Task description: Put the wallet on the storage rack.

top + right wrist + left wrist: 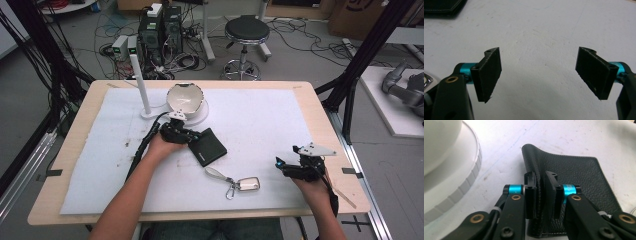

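A black leather wallet [209, 147] lies on the white mat [260, 120] near the middle of the table. My left gripper [192, 136] is shut on its left edge. In the left gripper view the two pads [540, 177] pinch a raised fold of the wallet [574, 170]. My right gripper [280, 162] hovers low at the mat's right front, its jaws [540, 70] wide open with only bare mat between them. A corner of the wallet [441, 6] shows at the top left of the right gripper view.
A key fob [248, 184] with a strap and clip lies on the mat between the two hands. Behind the left gripper, a white bowl [184, 97] sits tilted on a round white base [466, 182]. Left of it a white post [141, 85] stands upright.
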A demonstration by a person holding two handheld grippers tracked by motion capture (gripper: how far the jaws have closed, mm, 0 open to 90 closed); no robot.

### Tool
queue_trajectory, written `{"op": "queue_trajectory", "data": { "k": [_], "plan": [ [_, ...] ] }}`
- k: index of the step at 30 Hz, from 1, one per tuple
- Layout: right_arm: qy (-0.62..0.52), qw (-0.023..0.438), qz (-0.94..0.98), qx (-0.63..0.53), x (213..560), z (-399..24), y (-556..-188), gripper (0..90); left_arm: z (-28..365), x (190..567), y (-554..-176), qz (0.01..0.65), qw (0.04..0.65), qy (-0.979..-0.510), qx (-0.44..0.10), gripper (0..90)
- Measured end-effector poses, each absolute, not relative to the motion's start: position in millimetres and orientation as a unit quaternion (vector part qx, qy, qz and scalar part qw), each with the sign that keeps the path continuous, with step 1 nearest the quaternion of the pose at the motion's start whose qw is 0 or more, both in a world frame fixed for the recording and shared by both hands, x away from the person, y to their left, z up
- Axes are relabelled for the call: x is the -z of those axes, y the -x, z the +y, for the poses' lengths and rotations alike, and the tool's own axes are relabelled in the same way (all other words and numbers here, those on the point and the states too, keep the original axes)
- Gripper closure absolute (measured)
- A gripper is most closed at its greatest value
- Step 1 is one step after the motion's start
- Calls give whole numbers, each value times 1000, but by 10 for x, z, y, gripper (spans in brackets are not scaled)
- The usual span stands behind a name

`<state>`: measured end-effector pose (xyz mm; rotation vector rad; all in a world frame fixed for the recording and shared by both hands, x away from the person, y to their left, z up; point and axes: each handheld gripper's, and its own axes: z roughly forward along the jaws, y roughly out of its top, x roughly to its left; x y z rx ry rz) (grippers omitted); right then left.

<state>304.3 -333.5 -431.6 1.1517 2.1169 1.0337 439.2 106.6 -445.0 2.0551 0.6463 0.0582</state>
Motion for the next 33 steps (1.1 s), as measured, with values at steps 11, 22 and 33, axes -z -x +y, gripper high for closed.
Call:
{"op": "queue_trajectory", "data": {
  "k": [11,22,33],
  "plan": [
    [-414,254,787,-381,4315,-3252,-3075,211,1219,4071,-4218,251,509,-820,-73,820],
    [-409,249,788,-387,4310,-3209,-3106,211,1447,3796,-4146,263,521,-804,-112,821],
    [-398,245,793,-391,4304,-3119,-3150,211,1466,3217,-4264,245,522,-802,-156,821]
  ]
}}
